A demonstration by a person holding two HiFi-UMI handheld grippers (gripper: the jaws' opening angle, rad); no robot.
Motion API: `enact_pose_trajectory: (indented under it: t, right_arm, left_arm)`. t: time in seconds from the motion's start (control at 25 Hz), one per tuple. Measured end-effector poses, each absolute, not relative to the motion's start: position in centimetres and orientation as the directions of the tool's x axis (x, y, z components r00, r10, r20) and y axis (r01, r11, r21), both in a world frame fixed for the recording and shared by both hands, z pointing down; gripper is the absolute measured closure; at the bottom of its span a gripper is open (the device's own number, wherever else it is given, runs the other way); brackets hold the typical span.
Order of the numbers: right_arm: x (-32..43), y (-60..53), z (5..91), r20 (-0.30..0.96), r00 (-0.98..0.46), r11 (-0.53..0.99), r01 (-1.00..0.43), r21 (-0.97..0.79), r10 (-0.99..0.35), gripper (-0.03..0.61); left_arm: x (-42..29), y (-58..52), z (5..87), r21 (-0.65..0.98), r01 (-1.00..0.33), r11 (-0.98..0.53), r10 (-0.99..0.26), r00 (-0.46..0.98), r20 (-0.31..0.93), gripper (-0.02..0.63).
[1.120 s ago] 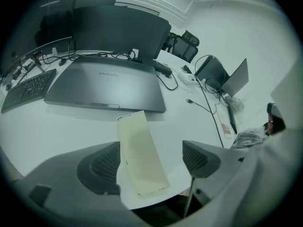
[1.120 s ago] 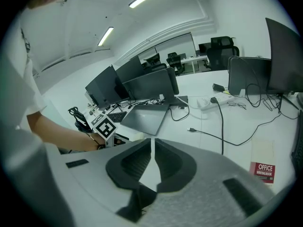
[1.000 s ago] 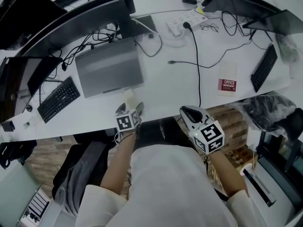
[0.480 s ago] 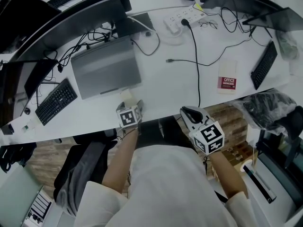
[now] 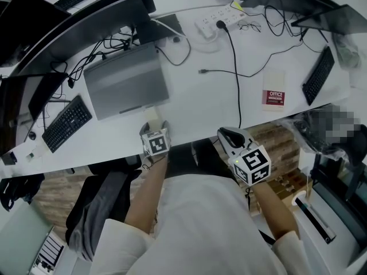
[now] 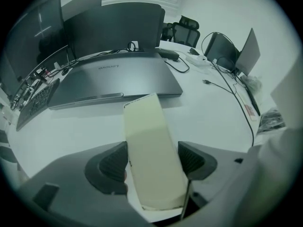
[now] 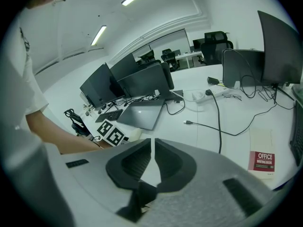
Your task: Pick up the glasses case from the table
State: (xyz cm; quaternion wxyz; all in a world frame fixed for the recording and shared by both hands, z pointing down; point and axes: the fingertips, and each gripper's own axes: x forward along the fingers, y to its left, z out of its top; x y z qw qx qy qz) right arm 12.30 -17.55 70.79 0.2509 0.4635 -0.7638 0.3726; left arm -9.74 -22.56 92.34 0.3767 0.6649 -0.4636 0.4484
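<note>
White table (image 5: 200,105) before me. Closed grey laptop (image 5: 126,87), black keyboard (image 5: 66,124) left of it, second keyboard (image 5: 319,76) far right. Power strip (image 5: 215,22) at back. Red-labelled booklet (image 5: 275,94) right. Cream glasses case (image 6: 151,150) nearest me, near laptop's front edge.

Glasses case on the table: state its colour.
The glasses case is plain pale cream, clearest in the left gripper view.

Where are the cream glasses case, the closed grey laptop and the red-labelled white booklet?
Cream glasses case (image 6: 154,150): left gripper view, top face.
Closed grey laptop (image 5: 126,83): head view, lid centre.
Red-labelled white booklet (image 5: 275,98): head view, red label.
</note>
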Motion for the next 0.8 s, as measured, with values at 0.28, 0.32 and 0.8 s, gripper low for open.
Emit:
enact_pose_trajectory:
  t: [0.28,0.32,0.8]
  right_arm:
    - [12.1,-17.6,70.2,0.725,-0.438,0.293,-0.898,-0.327,-0.532,0.555]
    - [12.0,-17.7,70.0,0.723,-0.437,0.295,-0.899,-0.325,-0.534,0.555]
    - [10.3,-19.1,68.0,0.708,-0.42,0.3,-0.907,-0.297,-0.568,0.555]
  left_arm:
    - [-10.1,-22.3,91.6,0.152,-0.922,-0.357,-0.287,0.263,0.921,0.299]
    - [-10.1,-22.3,91.5,0.159,-0.919,-0.361,-0.288,0.272,0.918,0.299]
    - [-10.3,-24.1,87.7,0.232,-0.888,-0.397,-0.312,0.368,0.876,0.301]
